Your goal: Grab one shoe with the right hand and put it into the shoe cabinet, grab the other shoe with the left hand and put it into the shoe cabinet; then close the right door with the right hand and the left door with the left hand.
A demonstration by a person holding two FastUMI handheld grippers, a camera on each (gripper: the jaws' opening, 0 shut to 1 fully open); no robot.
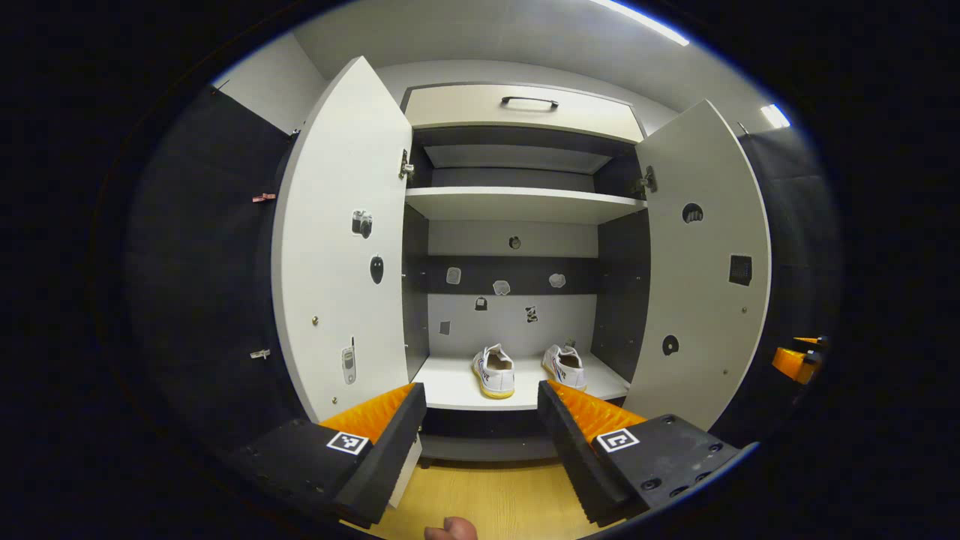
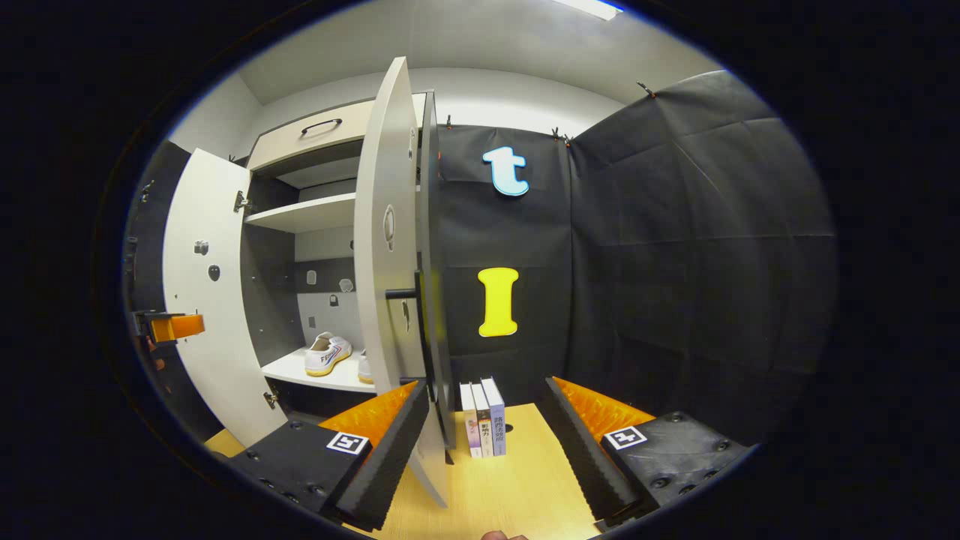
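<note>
Two white shoes, one on the left [image 1: 495, 370] and one on the right [image 1: 565, 365], stand on the bottom shelf of the shoe cabinet [image 1: 517, 204]. Both doors hang open: the left door [image 1: 341, 247] and the right door [image 1: 705, 277]. My left gripper [image 1: 481, 439] is open and empty, facing the cabinet from a short way back. My right gripper [image 2: 486, 442] is open too, close to the outer edge of the right door [image 2: 386, 247], whose black handle [image 2: 401, 294] sticks out. One shoe [image 2: 327, 353] is seen inside, and the left gripper [image 2: 169, 327] at far left.
Three books [image 2: 484, 417] stand upright on the wooden floor [image 2: 510, 487] against the black cloth wall right of the cabinet. A drawer with a black handle [image 1: 529, 100] tops the cabinet. An upper shelf [image 1: 525, 202] is bare. The other gripper [image 1: 796, 360] shows at the far right.
</note>
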